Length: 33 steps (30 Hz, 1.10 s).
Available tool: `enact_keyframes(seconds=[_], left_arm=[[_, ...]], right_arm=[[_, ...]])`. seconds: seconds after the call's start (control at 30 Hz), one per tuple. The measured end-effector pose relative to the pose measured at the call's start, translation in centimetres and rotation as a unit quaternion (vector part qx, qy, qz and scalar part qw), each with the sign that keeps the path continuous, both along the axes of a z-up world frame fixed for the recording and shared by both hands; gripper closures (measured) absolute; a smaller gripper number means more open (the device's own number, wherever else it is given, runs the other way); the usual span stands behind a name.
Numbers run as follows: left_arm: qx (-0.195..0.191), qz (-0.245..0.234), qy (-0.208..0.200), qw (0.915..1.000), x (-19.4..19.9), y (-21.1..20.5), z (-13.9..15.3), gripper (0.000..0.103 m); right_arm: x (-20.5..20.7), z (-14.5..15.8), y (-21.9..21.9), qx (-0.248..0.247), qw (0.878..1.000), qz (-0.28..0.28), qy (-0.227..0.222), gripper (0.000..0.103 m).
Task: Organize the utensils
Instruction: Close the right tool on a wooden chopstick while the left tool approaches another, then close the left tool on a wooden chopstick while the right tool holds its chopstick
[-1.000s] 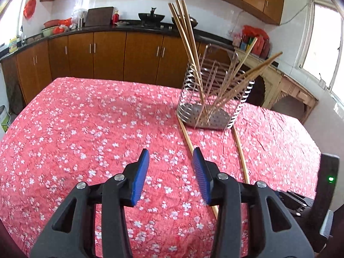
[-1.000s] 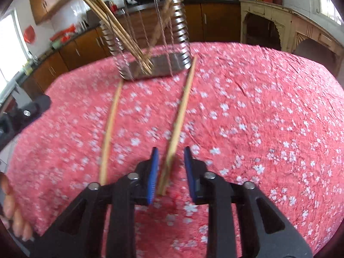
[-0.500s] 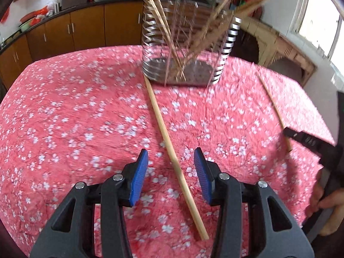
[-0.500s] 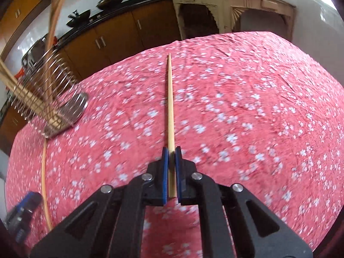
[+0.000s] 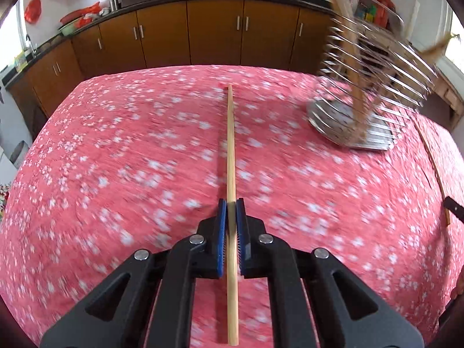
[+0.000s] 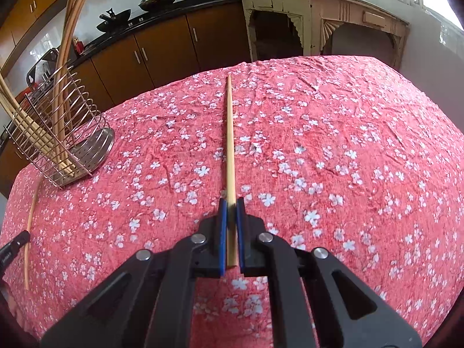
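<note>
My left gripper (image 5: 231, 206) is shut on a long wooden chopstick (image 5: 230, 150) that points forward over the red floral tablecloth (image 5: 116, 159). My right gripper (image 6: 231, 204) is shut on a second chopstick (image 6: 229, 139), also pointing forward. The wire utensil holder (image 5: 368, 95) with several chopsticks in it stands at the right in the left wrist view, and at the left in the right wrist view (image 6: 58, 133). The other hand's chopstick shows at the right edge of the left wrist view (image 5: 432, 159) and at the left edge of the right wrist view (image 6: 30, 223).
Brown kitchen cabinets (image 5: 188, 34) with a dark counter run behind the table. A pale wooden side table (image 6: 324, 20) stands beyond the far edge. The tablecloth (image 6: 348, 159) drops off at the table's rounded edges.
My left gripper has shut on the chopstick that lay between its open fingers and has turned left with it. My right gripper still holds its chopstick.
</note>
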<state>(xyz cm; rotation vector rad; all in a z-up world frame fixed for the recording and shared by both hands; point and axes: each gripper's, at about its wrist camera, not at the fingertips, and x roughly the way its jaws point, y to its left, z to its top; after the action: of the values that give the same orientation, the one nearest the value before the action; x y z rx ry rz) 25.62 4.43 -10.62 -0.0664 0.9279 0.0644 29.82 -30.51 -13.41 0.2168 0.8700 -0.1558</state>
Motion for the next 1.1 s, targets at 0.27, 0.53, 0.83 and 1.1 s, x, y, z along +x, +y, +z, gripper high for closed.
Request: enact_keyframes(seconds=[0.27,0.53,0.83,1.1], left_arm=[[-0.028,-0.023,-0.024,0.9991,-0.5,1.7,-0.3,0.093],[-0.064,-0.021,-0.036,0.9971,-3.9,4.7,0.4,0.075],[-0.042,-0.047,-0.027,0.9976,-7.5,2.0,0.1,0.071],[0.0,-0.043,-0.016,0.999,-5.1,1.4,-0.8,0.092]], right_arm=[[0.4,-0.3,0.1,-0.001,1.0,0.001,-0.004,0.095],[0.0,-0.3,0.0,0.001,1.0,0.001,-0.006,0.095],[-3.6,-0.3,0.7,0.0,1.0,0.016,0.003,0.095],[-3.8,-0.3,1.2,-0.016,1.0,0.007,-0.001,0.095]])
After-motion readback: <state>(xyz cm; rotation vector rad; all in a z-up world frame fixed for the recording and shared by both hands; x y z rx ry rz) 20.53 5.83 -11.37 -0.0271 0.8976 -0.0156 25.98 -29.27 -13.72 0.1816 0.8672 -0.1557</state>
